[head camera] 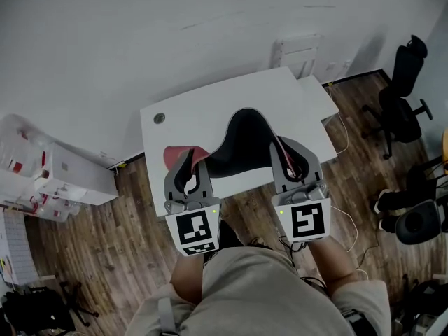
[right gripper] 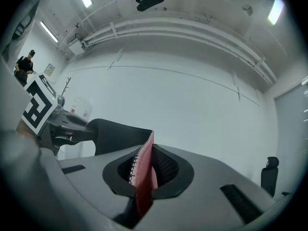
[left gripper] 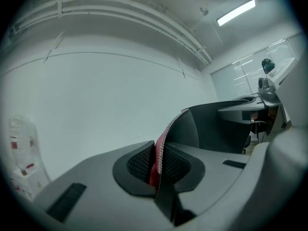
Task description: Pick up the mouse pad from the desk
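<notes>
Left gripper [head camera: 187, 161], right gripper [head camera: 283, 152]: jaws tight on opposite mouse pad [head camera: 241, 142] edges (pad slung between)

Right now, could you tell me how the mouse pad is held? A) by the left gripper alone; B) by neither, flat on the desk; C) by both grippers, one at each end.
C: left gripper and right gripper are each shut on an edge of the mouse pad.

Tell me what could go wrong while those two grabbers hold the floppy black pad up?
The left gripper and right gripper each pinch only a thin edge of the mouse pad, so it might slip out. The pad sags in a curve between them; moving the hands unevenly could tug one side free and drop it on the desk.
</notes>
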`<act>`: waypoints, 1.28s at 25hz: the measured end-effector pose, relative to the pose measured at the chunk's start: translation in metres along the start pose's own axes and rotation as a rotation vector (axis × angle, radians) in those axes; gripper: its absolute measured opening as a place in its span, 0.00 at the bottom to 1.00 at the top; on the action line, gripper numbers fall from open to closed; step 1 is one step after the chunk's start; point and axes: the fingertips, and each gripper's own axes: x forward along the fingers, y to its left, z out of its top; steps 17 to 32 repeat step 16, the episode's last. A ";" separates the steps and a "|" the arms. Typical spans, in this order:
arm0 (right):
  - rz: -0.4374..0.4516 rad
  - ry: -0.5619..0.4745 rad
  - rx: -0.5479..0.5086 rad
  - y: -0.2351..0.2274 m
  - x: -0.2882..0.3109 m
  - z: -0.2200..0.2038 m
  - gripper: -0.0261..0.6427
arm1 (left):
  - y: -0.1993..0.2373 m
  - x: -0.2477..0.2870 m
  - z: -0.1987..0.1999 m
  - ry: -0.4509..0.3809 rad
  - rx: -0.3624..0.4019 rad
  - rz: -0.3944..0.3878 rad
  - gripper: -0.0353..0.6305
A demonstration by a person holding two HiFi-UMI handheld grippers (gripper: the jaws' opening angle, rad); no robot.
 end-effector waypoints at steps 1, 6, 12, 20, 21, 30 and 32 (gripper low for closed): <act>-0.002 0.000 -0.002 -0.001 -0.007 -0.002 0.11 | -0.010 -0.004 0.002 -0.011 -0.007 -0.014 0.10; -0.025 -0.008 0.017 -0.003 -0.047 -0.005 0.11 | -0.054 -0.025 0.012 -0.065 -0.010 -0.076 0.10; -0.075 -0.017 0.012 -0.034 -0.094 -0.010 0.11 | -0.097 -0.039 0.025 -0.072 0.007 -0.109 0.10; -0.102 -0.025 0.020 -0.041 -0.117 -0.016 0.11 | -0.122 -0.049 0.025 -0.073 0.034 -0.146 0.10; -0.102 -0.025 0.020 -0.041 -0.117 -0.016 0.11 | -0.122 -0.049 0.025 -0.073 0.034 -0.146 0.10; -0.102 -0.025 0.020 -0.041 -0.117 -0.016 0.11 | -0.122 -0.049 0.025 -0.073 0.034 -0.146 0.10; -0.102 -0.025 0.020 -0.041 -0.117 -0.016 0.11 | -0.122 -0.049 0.025 -0.073 0.034 -0.146 0.10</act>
